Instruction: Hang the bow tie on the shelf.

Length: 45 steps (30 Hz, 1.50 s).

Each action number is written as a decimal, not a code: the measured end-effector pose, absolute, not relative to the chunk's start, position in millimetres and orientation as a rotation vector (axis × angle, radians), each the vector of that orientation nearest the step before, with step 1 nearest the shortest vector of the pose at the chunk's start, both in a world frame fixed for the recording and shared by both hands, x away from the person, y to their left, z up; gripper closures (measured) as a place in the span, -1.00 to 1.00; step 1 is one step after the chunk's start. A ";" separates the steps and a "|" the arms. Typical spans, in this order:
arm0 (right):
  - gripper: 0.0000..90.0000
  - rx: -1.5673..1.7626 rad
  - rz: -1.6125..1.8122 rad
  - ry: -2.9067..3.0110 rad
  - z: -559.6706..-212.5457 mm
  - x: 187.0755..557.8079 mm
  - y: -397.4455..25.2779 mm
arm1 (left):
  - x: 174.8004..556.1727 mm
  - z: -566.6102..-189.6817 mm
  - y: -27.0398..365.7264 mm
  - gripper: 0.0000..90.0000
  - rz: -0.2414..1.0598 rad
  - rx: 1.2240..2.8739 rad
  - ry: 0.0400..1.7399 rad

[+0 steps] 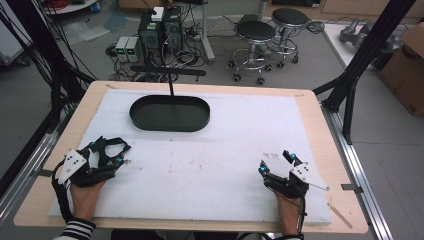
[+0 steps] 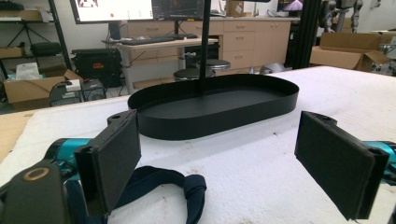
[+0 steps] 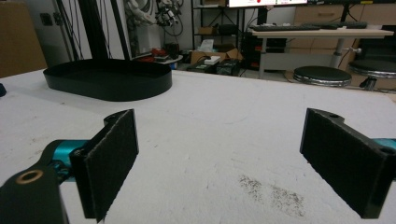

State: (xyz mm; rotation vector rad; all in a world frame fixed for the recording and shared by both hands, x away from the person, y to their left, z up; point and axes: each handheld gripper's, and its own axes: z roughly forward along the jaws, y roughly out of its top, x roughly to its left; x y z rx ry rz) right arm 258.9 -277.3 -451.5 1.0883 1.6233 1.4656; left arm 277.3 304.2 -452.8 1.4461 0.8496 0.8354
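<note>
A black oval tray (image 1: 170, 114) sits at the far middle of the white mat (image 1: 215, 150), with a thin black pole (image 1: 170, 86) rising from it. My left gripper (image 1: 111, 150) rests at the mat's left side, open, its jaws pointing toward the tray (image 2: 215, 105). A dark blue fabric loop (image 2: 175, 184) lies on the mat by its left jaw, not between the pads; it also shows as a dark loop (image 1: 117, 143). My right gripper (image 1: 274, 158) rests at the right front, open, with bare mat between its jaws (image 3: 222, 126). The tray (image 3: 109, 79) lies far off to its left.
The mat carries faint brown stains (image 1: 190, 167) and a grey smudge (image 3: 275, 196). Bare wooden table edge (image 1: 330, 150) rings the mat. Black frame posts (image 1: 360, 55) stand at the right; stools (image 1: 255, 35) and computer boxes (image 1: 160, 30) are on the floor beyond.
</note>
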 end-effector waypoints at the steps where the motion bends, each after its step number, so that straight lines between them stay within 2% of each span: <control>1: -0.77 1.091 1.467 1.626 -451.4 259.1 -277.5 | 277.3 -452.9 304.2 -0.67 0.835 1.444 0.852; 31: -0.77 1.071 1.465 1.615 -451.7 257.7 -276.8 | 277.4 -452.4 305.9 -0.66 0.832 1.425 0.876; 39: -0.77 1.075 1.471 1.614 -451.9 257.4 -277.0 | 278.2 -447.0 309.7 -0.67 0.779 1.434 0.883; 44: -0.77 1.073 1.468 1.612 -451.9 256.9 -276.8 | 281.0 -437.4 311.5 -0.67 0.765 1.562 0.844; 45: -0.77 1.070 1.466 1.611 -451.9 256.7 -276.8 | 281.5 -434.6 311.7 -0.67 0.771 1.628 0.836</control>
